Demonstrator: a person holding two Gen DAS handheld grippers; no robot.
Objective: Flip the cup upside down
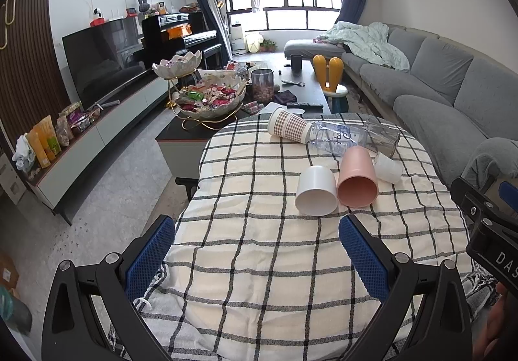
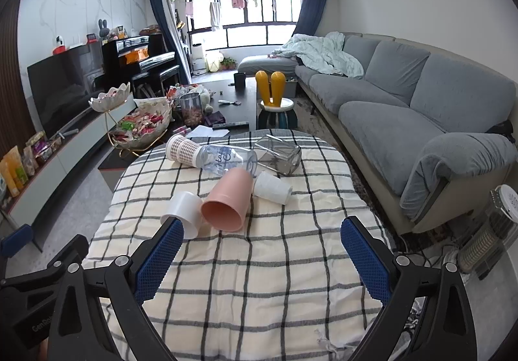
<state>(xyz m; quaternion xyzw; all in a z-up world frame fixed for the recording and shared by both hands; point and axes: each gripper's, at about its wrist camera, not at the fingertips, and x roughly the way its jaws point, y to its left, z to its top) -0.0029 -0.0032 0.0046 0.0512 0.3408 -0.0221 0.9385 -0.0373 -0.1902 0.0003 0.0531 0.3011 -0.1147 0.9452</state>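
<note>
A living room is seen behind a table draped in a checked cloth (image 1: 259, 263). The pink cup (image 1: 357, 178) is laid on its side mid-cloth, mouth toward the cameras, with a white cup (image 1: 315, 191) touching it. Short of the pink cup, the left gripper (image 1: 255, 259) and right gripper (image 2: 262, 259) are held with jaws spread wide, nothing between them.

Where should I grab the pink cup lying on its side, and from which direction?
Grip the pink cup across its wall near the open rim, which faces the grippers. It lies on its side, with the white cup against its left and a small white cup by its base. Coming from above with the open right gripper probably avoids both neighbours.
</note>
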